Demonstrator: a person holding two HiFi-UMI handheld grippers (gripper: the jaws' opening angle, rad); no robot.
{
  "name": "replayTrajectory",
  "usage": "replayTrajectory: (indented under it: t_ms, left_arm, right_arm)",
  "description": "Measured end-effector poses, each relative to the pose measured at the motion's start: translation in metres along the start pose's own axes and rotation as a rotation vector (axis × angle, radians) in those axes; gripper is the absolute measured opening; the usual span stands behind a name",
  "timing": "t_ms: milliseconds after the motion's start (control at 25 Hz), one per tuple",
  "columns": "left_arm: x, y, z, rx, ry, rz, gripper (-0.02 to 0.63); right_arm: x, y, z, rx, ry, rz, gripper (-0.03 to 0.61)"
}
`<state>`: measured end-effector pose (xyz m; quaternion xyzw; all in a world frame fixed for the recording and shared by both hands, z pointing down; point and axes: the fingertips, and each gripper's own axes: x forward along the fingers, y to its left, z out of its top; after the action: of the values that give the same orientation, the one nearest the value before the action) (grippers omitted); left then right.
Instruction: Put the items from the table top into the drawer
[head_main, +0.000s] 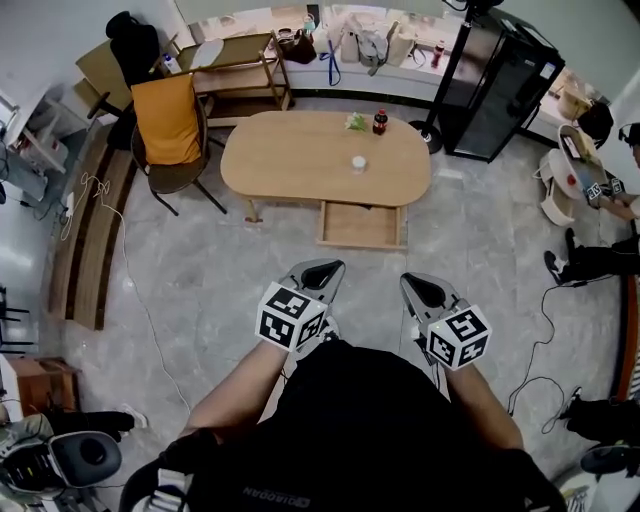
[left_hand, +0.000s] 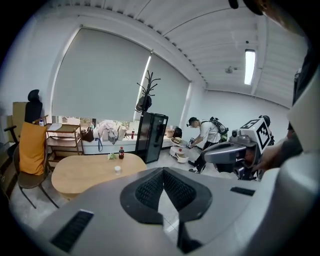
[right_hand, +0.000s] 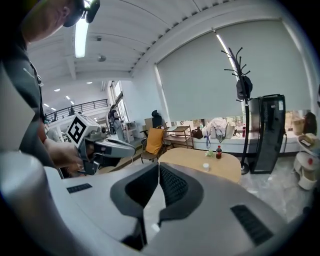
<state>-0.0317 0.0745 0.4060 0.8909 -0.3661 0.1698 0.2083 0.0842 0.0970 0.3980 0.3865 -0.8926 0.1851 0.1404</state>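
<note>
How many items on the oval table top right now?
3. A red-capped dark bottle stands near the table's far edge, with a green item just left of it. A small white cup sits nearer the open drawer. None looks hidden.

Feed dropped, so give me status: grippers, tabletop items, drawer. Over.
Left gripper and right gripper shut, empty, short of the table. Bottle, white cup, green item on it. Drawer open. No obstacle on the floor between.
</note>
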Motion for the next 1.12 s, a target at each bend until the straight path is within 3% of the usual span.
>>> replayTrajectory:
  t_ms: [320,720,1120]
  left_arm:
    - [0.013,0.096,0.006,0.002,0.069,0.009,0.005]
    - [0.039,0.151,0.002,-0.08,0.114,0.045,0.005]
    - [0.104,0.218,0.037,-0.106,0.184,0.127,0.005]
  right_arm:
    - [0.087,-0.024,0.032,-0.035,0.039,-0.028,0.005]
    - [0.157,-0.086,0.032,0.021,0.123,-0.032,0.005]
    - [0.255,-0.177,0.046,-0.002,0.189,0.029,0.005]
